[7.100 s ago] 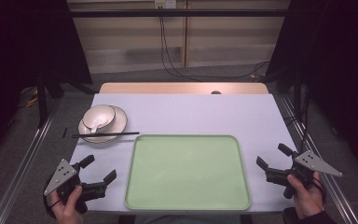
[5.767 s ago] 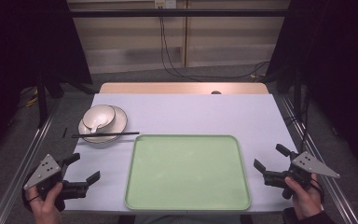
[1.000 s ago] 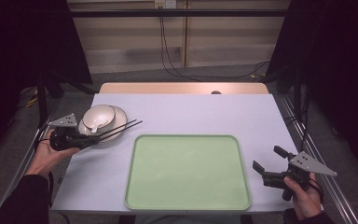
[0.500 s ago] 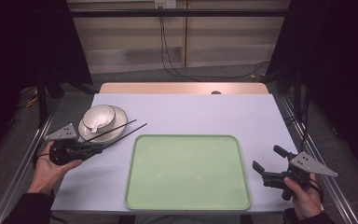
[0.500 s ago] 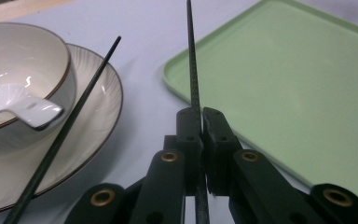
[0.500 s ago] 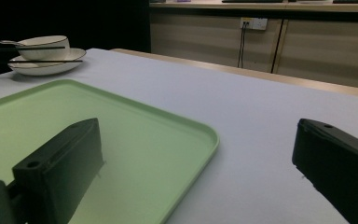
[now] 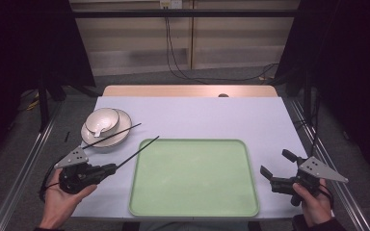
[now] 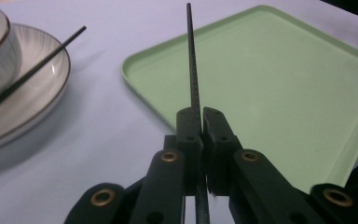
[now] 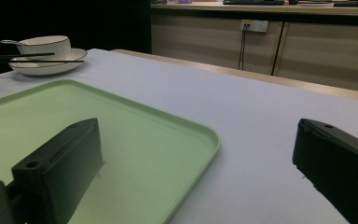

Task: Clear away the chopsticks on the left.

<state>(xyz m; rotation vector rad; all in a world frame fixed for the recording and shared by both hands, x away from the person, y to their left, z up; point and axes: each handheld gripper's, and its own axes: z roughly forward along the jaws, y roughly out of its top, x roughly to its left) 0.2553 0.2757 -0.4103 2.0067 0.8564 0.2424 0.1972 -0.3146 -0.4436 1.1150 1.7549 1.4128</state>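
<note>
High view: we see the left gripper (image 7: 110, 168) held off the left edge of the green tray (image 7: 194, 211), over the pale table (image 7: 207, 113). In the left gripper view its fingers (image 8: 189, 125) are pressed together on a black chopstick (image 8: 192, 79), which runs straight ahead from the fingertips, its far end reaching over the near left corner of the tray. We note in the high view that the shaft rises at a slant from the pinch toward the tray rim.

Ahead and to the left of those fingers, a second chopstick (image 7: 112, 135) lies across the plate (image 7: 120, 134), which carries a white bowl (image 7: 102, 119) with a spoon (image 7: 97, 132) in it.

We record the right gripper (image 7: 277, 170) beside the tray's right edge, fingers spread wide with nothing between them; in the right gripper view the tray corner (image 9: 205, 135) lies in the gap between the fingers (image 9: 70, 154).
</note>
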